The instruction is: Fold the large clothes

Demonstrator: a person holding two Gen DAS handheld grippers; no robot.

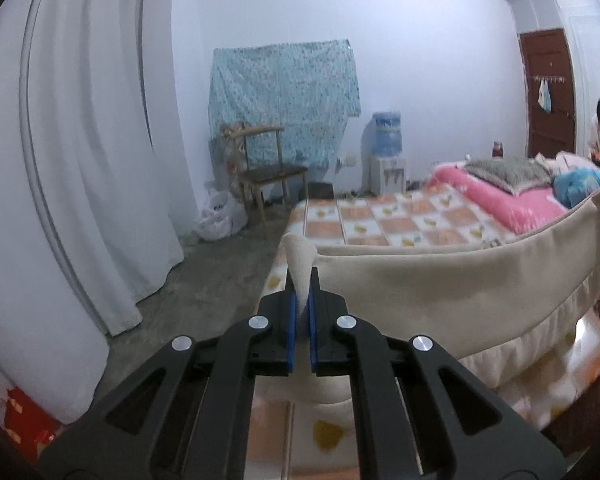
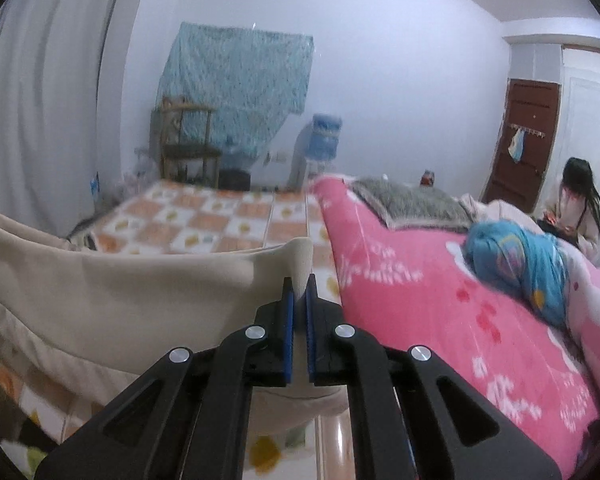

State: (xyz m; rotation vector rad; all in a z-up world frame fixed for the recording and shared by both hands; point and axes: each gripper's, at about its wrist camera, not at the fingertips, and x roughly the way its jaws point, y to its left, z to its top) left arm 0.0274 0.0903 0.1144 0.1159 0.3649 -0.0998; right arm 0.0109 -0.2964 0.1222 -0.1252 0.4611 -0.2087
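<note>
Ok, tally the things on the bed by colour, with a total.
Beige: 1, the garment stretched between the left gripper and right gripper.
Pink: 1, the quilt.
Grey: 1, the pillow.
Blue: 1, the bundle.
Total: 4.

Wooden chair, water dispenser, pink quilt, white curtain, brown door.

Two close wrist views along fingers, sharing bed.
</note>
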